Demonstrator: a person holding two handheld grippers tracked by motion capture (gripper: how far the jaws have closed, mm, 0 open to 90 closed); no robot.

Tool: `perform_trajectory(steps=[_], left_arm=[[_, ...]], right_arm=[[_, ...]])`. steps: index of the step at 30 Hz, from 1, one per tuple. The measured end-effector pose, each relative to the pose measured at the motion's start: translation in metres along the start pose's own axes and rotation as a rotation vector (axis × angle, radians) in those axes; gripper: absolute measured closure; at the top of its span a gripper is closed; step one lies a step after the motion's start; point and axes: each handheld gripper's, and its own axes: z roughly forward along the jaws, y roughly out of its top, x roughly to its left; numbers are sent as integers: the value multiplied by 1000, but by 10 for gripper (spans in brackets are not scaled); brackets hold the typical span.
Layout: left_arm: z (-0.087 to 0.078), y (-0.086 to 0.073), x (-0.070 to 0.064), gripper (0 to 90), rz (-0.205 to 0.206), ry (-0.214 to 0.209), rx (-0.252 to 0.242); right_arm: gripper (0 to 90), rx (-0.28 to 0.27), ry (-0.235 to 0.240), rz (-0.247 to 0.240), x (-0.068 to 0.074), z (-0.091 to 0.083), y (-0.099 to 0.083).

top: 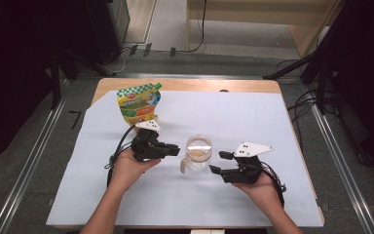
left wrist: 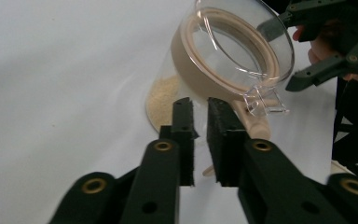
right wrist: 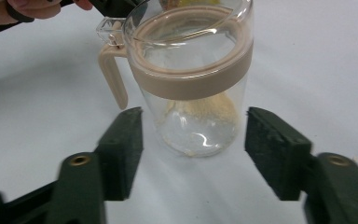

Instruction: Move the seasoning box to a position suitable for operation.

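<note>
Far left at the back we've got a green-and-yellow pouch (top: 139, 104) standing on the white surface (top: 253, 122). Then our left tongs (top: 175, 150), pinched nearly shut on nothing, sit just beside the clear jar (top: 197, 152) mid-surface, with beige powder in its bottom. Right of it, our right tongs (top: 217, 162) are spread wide, near the jar but not touching.
</note>
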Motion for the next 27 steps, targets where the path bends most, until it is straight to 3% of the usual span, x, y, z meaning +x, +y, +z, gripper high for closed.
perform_trajectory(steps=[1, 2, 5, 6, 7, 9, 12, 27], left_arm=[[0, 0, 0, 889, 0, 0, 0], [2, 1, -2, 900, 17, -4, 3], [5, 2, -6, 900, 35, -8, 8], [5, 2, -6, 900, 35, -8, 8], [7, 3, -8, 900, 39, -8, 10], [8, 3, -8, 900, 38, -6, 10], [11, 2, -9, 900, 44, -2, 10], [14, 2, -12, 900, 45, -7, 18]], right_arm=[[427, 0, 0, 0, 0, 0, 0], [496, 9, 1, 0, 0, 0, 0], [604, 14, -10, 1, 0, -2, 1], [604, 14, -10, 1, 0, -2, 1], [699, 24, -19, 10, 0, -3, 2], [741, 26, -17, 13, -1, -3, 2], [873, 40, -10, 16, 0, -2, 1], [900, 65, -8, 11, 6, 10, 3]])
